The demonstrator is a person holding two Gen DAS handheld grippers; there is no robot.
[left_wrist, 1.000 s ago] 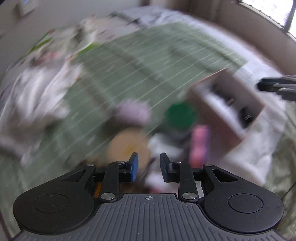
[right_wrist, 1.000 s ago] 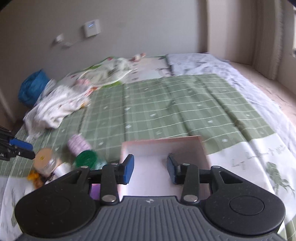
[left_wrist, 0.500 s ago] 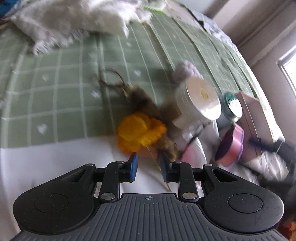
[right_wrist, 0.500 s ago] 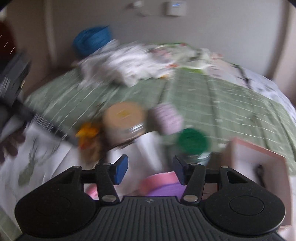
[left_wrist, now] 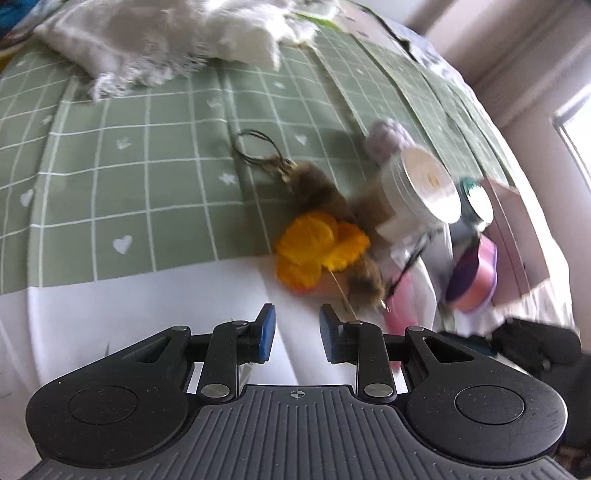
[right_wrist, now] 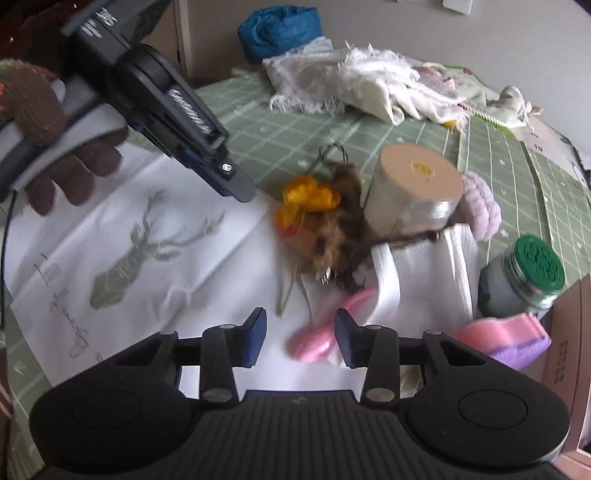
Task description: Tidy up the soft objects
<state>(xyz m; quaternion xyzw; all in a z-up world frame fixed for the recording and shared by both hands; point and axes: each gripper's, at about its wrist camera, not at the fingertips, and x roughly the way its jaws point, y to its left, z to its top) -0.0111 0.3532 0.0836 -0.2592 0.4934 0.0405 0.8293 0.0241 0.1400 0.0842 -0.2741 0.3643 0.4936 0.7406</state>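
Observation:
A pile lies on the bed: a brown furry keychain toy [left_wrist: 321, 195] [right_wrist: 340, 221], an orange fabric flower [left_wrist: 314, 243] [right_wrist: 306, 199], a lilac knitted ball [left_wrist: 384, 136] [right_wrist: 480, 206] and a folded white cloth [right_wrist: 424, 273]. My left gripper [left_wrist: 293, 332] stands open just short of the flower, nothing between its fingers; it enters the right wrist view from the upper left [right_wrist: 236, 188]. My right gripper [right_wrist: 297, 338] hovers low in front of the pile with its jaws closing. A pink item [right_wrist: 314, 341] lies under the gap, and the pads do not press it.
A tape roll [right_wrist: 417, 188], a green-lidded jar [right_wrist: 524, 277], a pink-and-purple sponge [right_wrist: 509, 336] and a cardboard box [right_wrist: 569, 350] crowd the right. A fringed white cloth heap [right_wrist: 351, 77] and blue bag [right_wrist: 280, 29] lie behind. A gloved hand [right_wrist: 44, 110] holds the left gripper.
Both grippers swung down toward the pile. The right view left the box and now faces the toy and flower. Its jaws widened, then narrowed again. The left gripper crept slightly closer.

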